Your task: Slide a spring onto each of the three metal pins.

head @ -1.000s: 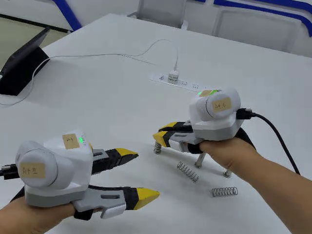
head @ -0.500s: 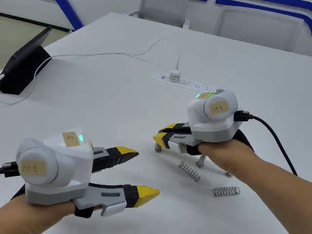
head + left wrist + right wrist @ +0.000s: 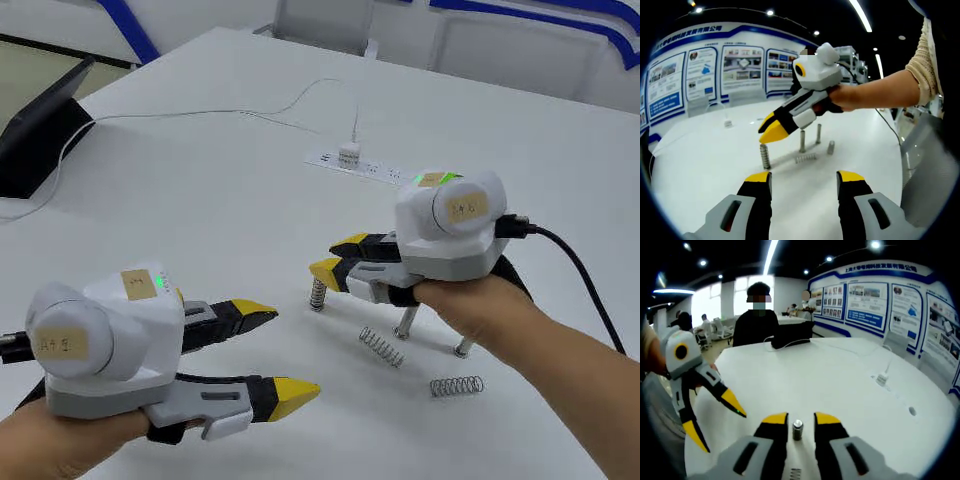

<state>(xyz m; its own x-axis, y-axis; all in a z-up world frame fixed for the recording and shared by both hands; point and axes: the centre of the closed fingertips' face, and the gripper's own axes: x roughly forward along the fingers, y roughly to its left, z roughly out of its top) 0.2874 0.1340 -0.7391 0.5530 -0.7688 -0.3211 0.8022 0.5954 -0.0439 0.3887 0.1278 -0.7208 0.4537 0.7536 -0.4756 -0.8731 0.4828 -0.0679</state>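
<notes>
Three metal pins stand on the white table (image 3: 200,220). The leftmost pin (image 3: 317,293) has a spring around it. The other two pins (image 3: 405,322) (image 3: 462,347) are bare. Two loose springs (image 3: 381,346) (image 3: 456,385) lie in front of them. My right gripper (image 3: 337,257) hovers just above and right of the sprung pin, its jaws a little apart and holding nothing. The right gripper view has that pin's top (image 3: 797,430) in the gap beyond my gripper (image 3: 796,421). My left gripper (image 3: 285,352) is open and empty at the near left, pointing at the pins (image 3: 764,156).
A white power strip (image 3: 350,160) with a plug and a thin cable lies behind the pins. A dark screen (image 3: 40,130) stands at the far left edge. A person in black (image 3: 757,315) is at the table's far side.
My right gripper has risen off the leftmost pin and drawn slightly right, leaving the spring on it. The left gripper has kept its place.
</notes>
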